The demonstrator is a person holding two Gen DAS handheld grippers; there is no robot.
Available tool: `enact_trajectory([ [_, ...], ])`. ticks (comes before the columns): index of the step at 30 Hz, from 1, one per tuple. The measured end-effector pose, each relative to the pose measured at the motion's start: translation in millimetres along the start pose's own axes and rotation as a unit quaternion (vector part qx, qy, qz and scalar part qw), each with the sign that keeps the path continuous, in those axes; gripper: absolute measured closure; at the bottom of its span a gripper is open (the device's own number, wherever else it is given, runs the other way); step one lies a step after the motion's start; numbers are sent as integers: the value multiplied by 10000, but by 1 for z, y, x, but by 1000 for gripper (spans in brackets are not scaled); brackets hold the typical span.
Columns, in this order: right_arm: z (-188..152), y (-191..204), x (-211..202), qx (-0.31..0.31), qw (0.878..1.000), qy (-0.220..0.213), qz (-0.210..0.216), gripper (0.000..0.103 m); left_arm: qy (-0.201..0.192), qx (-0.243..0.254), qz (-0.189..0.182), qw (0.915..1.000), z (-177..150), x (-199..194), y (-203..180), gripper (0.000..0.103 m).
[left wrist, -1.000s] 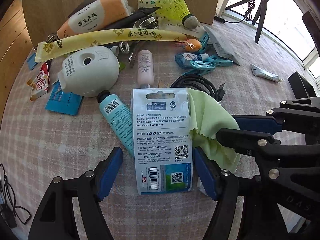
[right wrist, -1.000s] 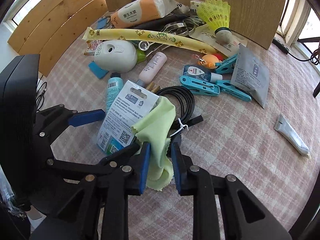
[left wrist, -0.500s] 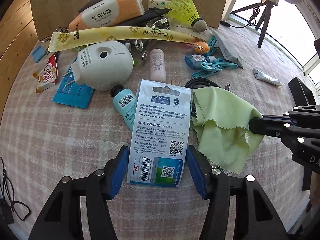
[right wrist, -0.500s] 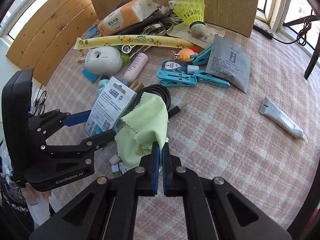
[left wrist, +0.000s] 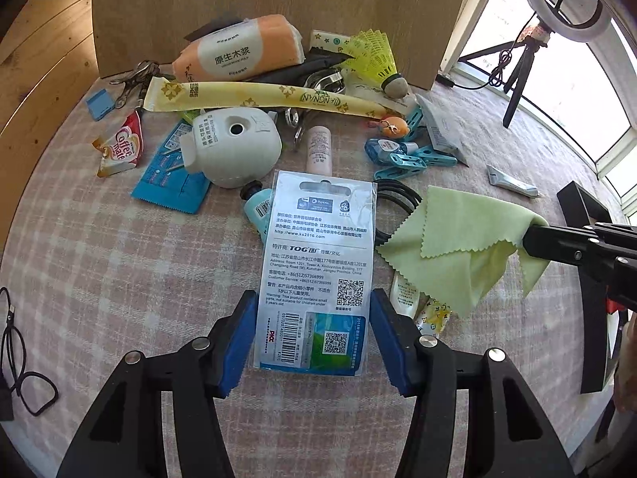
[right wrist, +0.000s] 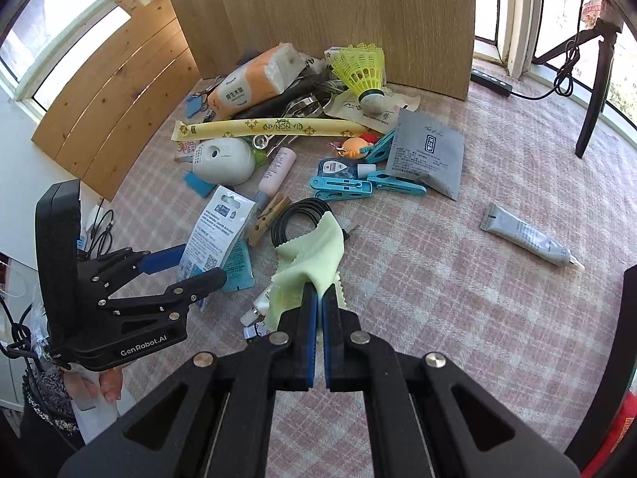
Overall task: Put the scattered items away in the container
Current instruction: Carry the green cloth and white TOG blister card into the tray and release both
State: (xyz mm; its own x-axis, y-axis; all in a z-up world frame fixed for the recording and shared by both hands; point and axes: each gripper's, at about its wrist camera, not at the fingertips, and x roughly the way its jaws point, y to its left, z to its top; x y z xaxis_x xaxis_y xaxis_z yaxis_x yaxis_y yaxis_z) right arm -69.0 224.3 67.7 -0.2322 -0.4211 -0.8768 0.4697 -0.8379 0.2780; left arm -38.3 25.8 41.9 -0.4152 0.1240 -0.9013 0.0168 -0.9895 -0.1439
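A: Left gripper (left wrist: pixel 310 328) state?

B: Clamped across a flat white-and-blue printed retail packet (left wrist: pixel 318 271). Both blue pads are pressed against the packet's long edges near its lower end. The packet is seen raised off the pink-and-white checked tablecloth (left wrist: pixel 99 279), tilted away from the camera.

A: Right gripper (right wrist: pixel 317 318)?

B: Fully closed on a pale green cleaning cloth with pinked edges (right wrist: pixel 314 257). A fold of the cloth is pinched between the pads; the rest hangs free in front of them, above the tablecloth. In the left wrist view the same cloth (left wrist: pixel 466 247) is seen dangling from the black fingertip at the right.

A: What is noted beneath the held items?

B: A small white tube (right wrist: pixel 260 304) and a coiled black cable (right wrist: pixel 298 219) are seen on the tablecloth under and behind the cloth. A light blue tube with a black cap (left wrist: pixel 256 209) lies partly hidden behind the packet.

A: Remaining scatter?

B: Piled toward the wooden back panel (right wrist: pixel 318 12): an orange-and-white tissue pack (left wrist: pixel 239 53), a long yellow tea sachet (left wrist: pixel 254 95), a yellow shuttlecock (left wrist: pixel 376 61), a white rounded plastic container (left wrist: pixel 231 147), blue plastic clothes pegs (right wrist: pixel 346 189). A grey foil sachet (right wrist: pixel 428 153) lies just beside the pegs. A grey tube (right wrist: pixel 525 241) lies well apart, to the right.

A: Storage container located?

B: It cannot be identified in either view.
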Motion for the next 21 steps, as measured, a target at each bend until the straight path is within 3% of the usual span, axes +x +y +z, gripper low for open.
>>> enact_trajectory([
  [5, -6, -9, -30, 109, 9996, -273, -52, 100, -198, 68, -83, 9997, 4, -24, -16, 49],
  [9, -14, -26, -56, 346, 9979, -526, -134, 100, -324, 259, -191, 9990, 12, -31, -49, 49],
  [15, -37, -64, -107, 858, 9907, -974, -402, 100, -509, 726, -553, 9945, 19, -50, -111, 49],
  [21, -75, -116, -167, 1456, 9761, -1381, -835, 100, -590, 1351, -999, 9840, 26, -55, -197, 49],
])
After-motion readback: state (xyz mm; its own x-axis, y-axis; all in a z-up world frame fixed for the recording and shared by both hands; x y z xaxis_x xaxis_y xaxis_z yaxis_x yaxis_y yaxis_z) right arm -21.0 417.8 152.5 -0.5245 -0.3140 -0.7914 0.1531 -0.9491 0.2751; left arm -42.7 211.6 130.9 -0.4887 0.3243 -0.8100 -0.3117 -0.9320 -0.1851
